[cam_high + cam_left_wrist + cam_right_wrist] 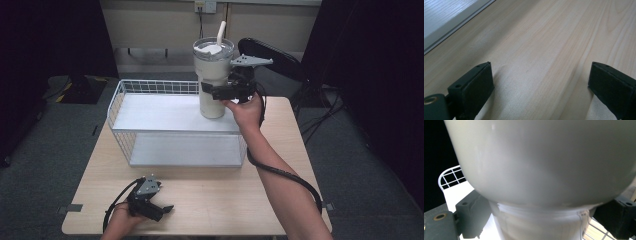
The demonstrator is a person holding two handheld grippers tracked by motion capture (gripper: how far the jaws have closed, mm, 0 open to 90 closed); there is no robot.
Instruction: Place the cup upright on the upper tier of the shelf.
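On the upper deck of the white wire shelf rack (150, 112), near its right end, stands a cream tumbler (212, 75) — upright, long axis vertical, its clear lid and white straw (220, 32) pointing up. Its wide upper body steps down to a narrower base; no writing can be read on it. The right gripper (220, 92) has its fingers (472, 216) closed around that narrower part. Down on the pale wood worktop (225, 200), the left gripper (157, 209) rests with fingers (475, 88) wide apart — holding nothing.
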